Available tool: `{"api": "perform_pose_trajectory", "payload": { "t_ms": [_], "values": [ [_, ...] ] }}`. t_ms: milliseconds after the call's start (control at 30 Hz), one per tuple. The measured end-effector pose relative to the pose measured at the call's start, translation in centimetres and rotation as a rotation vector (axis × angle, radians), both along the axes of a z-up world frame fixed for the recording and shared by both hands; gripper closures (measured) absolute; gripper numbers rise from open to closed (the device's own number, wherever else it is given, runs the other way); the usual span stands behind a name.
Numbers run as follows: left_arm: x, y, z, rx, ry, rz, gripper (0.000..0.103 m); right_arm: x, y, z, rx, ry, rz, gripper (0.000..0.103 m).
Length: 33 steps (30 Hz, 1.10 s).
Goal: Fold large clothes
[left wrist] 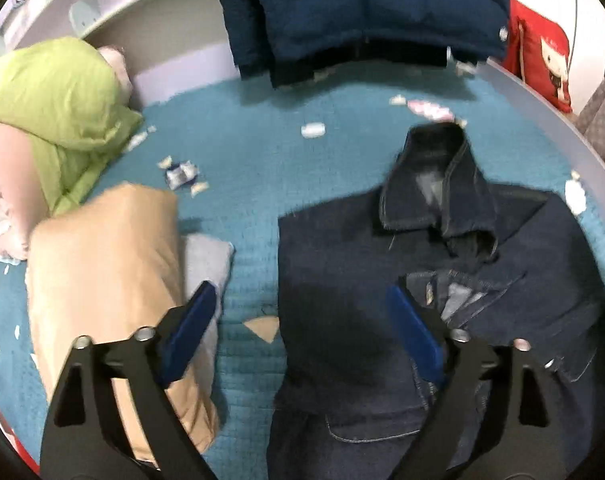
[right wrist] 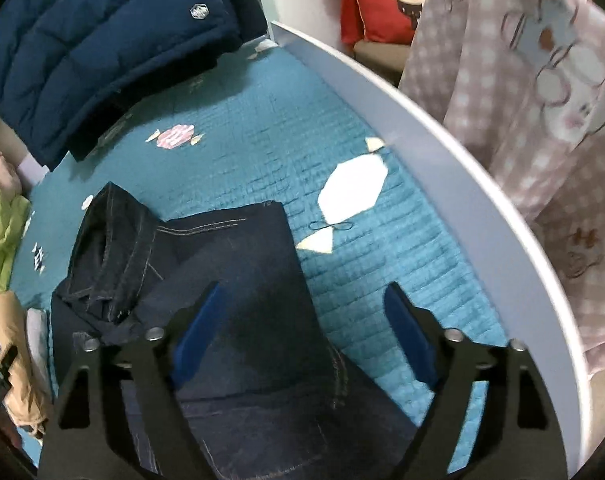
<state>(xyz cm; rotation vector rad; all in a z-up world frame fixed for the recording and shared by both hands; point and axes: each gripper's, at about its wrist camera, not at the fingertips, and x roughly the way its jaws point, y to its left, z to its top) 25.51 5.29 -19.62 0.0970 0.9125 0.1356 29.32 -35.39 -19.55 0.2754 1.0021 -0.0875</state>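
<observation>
Your denim jacket (left wrist: 442,280) lies flat on the teal bed quilt (left wrist: 262,168), sides folded inward, collar toward the navy puffer coat (left wrist: 362,12), lengthwise fold apparently outstanding, while your left gripper (left wrist: 302,312) and right gripper (right wrist: 302,312) hover above it, jaws wide, holding nothing.

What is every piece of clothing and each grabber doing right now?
Denim jacket: lying on the bed, partly folded, collar standing up.
Puffer jacket: lying at the far end, not folded.
Tan garment: folded, lying left of the denim jacket.
Green bedding: bunched in a heap.
Left gripper: open, holding nothing.
Right gripper: open, holding nothing.
</observation>
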Motion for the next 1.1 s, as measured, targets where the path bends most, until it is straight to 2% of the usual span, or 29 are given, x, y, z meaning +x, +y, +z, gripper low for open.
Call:
{"api": "perform_pose_trajectory", "payload": {
  "t_ms": [200,333,467,567,667,733,800,900,967,1033,1100],
  "values": [
    [1.3,0.3,-3.5,-0.038,0.063,-0.001,0.012,1.5,2.6,-0.8,0.073,-0.074,0.021,0.016],
    [2.6,0.0,-4.6,-0.060,0.088,-0.010,0.012,2.6,7.7,-0.3,0.001,-0.110,0.183,0.016],
    [4.2,0.1,-4.6,-0.118,0.064,-0.016,0.011,2.6,13.8,-0.2,-0.130,-0.234,0.351,0.016],
    [5.3,0.4,-4.4,-0.204,0.040,-0.033,0.011,3.2,16.1,-1.7,-0.089,-0.252,0.423,0.016],
    [6.4,1.0,-4.3,-0.264,0.004,0.003,0.009,4.0,18.4,-3.9,-0.038,-0.233,0.495,0.016],
    [7.3,1.3,-4.5,-0.262,0.018,0.030,0.009,4.3,20.3,-4.9,-0.056,-0.252,0.587,0.016],
    [7.9,1.4,-5.0,-0.245,0.038,0.043,0.009,4.5,21.8,-5.8,-0.127,-0.258,0.620,0.016],
    [8.4,1.7,-5.7,-0.231,0.025,0.057,0.009,5.0,23.2,-7.0,-0.184,-0.261,0.661,0.028],
    [8.7,1.4,-6.4,-0.170,0.037,0.069,0.009,5.6,23.0,-7.4,-0.172,-0.259,0.640,0.046],
    [9.0,1.1,-7.0,-0.121,0.075,0.058,0.009,5.8,22.7,-7.6,-0.137,-0.256,0.648,0.047],
    [9.1,0.7,-7.3,-0.117,0.118,0.020,0.009,5.6,20.9,-7.0,-0.017,-0.293,0.612,0.047]
  ]
}}
